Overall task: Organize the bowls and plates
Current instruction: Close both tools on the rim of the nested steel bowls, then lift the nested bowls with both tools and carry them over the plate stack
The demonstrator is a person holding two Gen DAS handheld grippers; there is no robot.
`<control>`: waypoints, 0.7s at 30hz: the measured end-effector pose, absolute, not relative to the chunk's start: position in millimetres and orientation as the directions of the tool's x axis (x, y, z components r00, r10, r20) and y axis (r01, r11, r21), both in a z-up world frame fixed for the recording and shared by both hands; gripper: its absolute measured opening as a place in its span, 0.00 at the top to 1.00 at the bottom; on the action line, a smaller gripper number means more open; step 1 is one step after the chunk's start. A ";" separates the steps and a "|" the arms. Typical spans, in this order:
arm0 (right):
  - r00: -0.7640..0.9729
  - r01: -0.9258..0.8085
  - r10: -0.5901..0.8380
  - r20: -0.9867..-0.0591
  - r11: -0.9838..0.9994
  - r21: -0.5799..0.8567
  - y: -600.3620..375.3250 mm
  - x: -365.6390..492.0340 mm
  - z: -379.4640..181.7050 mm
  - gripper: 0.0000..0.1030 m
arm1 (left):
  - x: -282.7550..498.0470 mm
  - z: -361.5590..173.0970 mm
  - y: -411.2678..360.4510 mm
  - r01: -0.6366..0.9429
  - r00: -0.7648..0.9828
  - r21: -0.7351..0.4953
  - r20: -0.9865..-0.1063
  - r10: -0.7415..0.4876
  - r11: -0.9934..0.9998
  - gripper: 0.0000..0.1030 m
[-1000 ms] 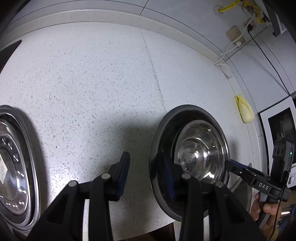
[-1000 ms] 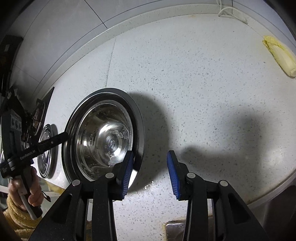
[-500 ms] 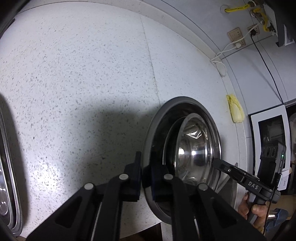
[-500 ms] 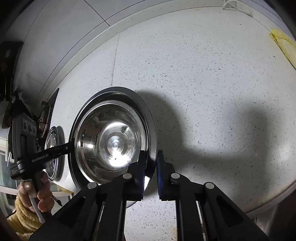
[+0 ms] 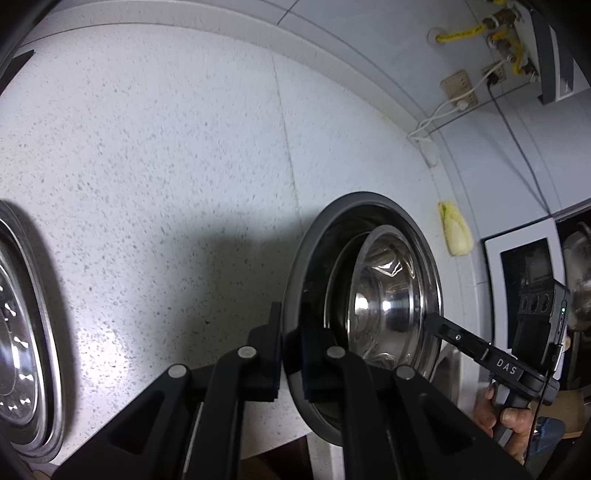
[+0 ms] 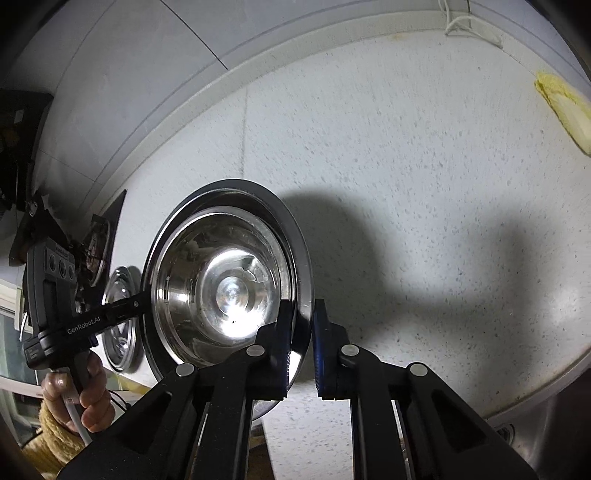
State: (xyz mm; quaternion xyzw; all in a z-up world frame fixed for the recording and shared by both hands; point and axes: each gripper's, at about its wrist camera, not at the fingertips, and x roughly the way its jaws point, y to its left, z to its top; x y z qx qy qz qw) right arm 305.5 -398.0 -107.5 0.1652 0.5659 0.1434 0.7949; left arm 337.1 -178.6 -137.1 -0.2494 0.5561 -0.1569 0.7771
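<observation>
Left wrist view: a white speckled stone countertop [image 5: 177, 155] fills most of the scene, with a seam running from far to near and a raised lip at the far edge under a grey tiled wall [image 5: 388, 40]. At the far right, a wall socket [image 5: 458, 86] has white cables plugged in, and yellow pipes [image 5: 458, 34] run above it. A pale yellow cloth [image 5: 456, 232] lies on the counter's right edge. The left gripper [image 5: 290, 350] is clenched on the left rim of a dark plate [image 5: 295, 295], which carries a stainless steel bowl [image 5: 388, 295]. The right gripper [image 5: 430, 321] reaches the plate's right side, held by a hand [image 5: 506, 417]. Another steel plate [image 5: 33, 332] lies at the far left of the counter.

Compared with a second earlier, the jaws have gone from spread apart to pinched on the rim, and the plate now tilts up from the counter.

Right wrist view: the same counter, wall lip and yellow cloth [image 6: 565, 107] at far right. The right gripper [image 6: 301, 354] grasps the plate's [image 6: 304, 280] right rim; the bowl [image 6: 225, 284] sits inside it. The left gripper [image 6: 138, 304] holds the opposite rim, a hand [image 6: 88, 391] in a yellow knitted sleeve [image 6: 51, 439] on its handle. A second steel plate [image 6: 118, 317] lies beyond, at left.

Here too the jaws were open a second ago and are now closed on the rim.
</observation>
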 end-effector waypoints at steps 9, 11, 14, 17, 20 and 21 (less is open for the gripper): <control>0.329 -0.154 0.464 -0.823 0.886 0.438 -346.9 314.8 -67.2 0.91 | 317.5 -91.7 -112.5 -0.070 0.421 -0.577 -0.757 -0.500 0.814 0.93; 0.317 -0.179 0.481 -0.817 0.877 0.447 -328.3 318.7 -63.6 0.91 | 312.3 -82.7 -94.0 -0.088 0.437 -0.573 -0.757 -0.485 0.815 0.93; 0.302 -0.234 0.502 -0.810 0.863 0.447 -301.4 321.9 -57.0 0.91 | 301.0 -70.6 -62.0 -0.130 0.464 -0.560 -0.764 -0.449 0.818 0.93; 0.276 -0.287 0.539 -0.796 0.836 0.467 -273.8 325.2 -51.4 0.91 | 289.3 -61.8 -34.2 -0.174 0.484 -0.552 -0.769 -0.417 0.815 0.93; 0.251 -0.339 0.567 -0.784 0.810 0.478 -247.2 325.5 -46.0 0.91 | 273.2 -51.6 -5.6 -0.220 0.506 -0.545 -0.773 -0.384 0.809 0.93; 0.245 -0.352 0.574 -0.781 0.804 0.480 -240.7 324.2 -43.7 0.91 | 270.0 -48.8 1.3 -0.227 0.511 -0.542 -0.773 -0.375 0.809 0.93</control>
